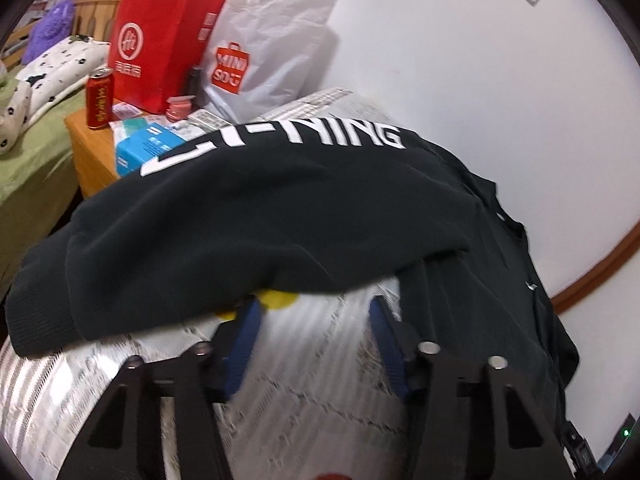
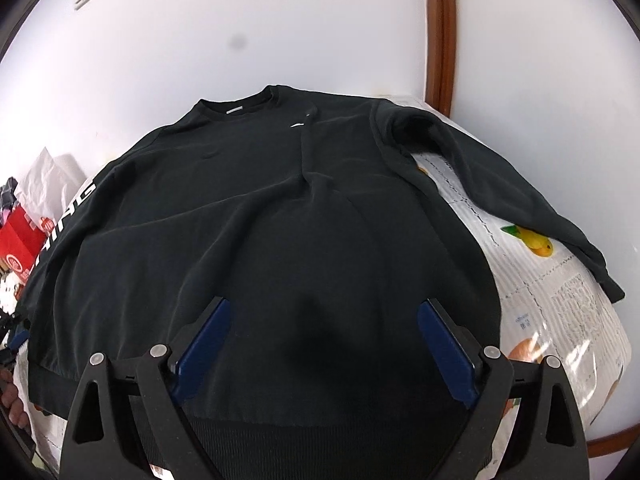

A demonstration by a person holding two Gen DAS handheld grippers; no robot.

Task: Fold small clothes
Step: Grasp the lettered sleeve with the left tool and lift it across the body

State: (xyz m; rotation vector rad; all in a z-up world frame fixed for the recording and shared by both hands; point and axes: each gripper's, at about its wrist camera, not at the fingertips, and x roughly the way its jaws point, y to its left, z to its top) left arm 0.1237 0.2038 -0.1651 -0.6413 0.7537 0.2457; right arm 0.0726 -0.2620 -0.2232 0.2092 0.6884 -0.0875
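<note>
Free strip of printed tablecloth [image 1: 304,380] on the worktop in front of the left hand-held gripper [image 1: 316,312], bare between its fingers up to the sleeve edge of the black sweatshirt [image 1: 248,216].

Beyond that sleeve, crowded ground: blue box [image 1: 140,148], red can [image 1: 100,98], red paper bag [image 1: 160,48], white plastic bag [image 1: 272,48], packed close together on a wooden stand; no passage there.

White wall [image 2: 280,20] close behind the sweatshirt collar [image 2: 236,106]; brown wooden trim [image 2: 440,32] at far right.

Open cloth on the right side between the torso and the outstretched sleeve [image 2: 520,196].

Right hand-held gripper [image 2: 324,340] over the hem, fingers apart, only flat fabric below.
</note>
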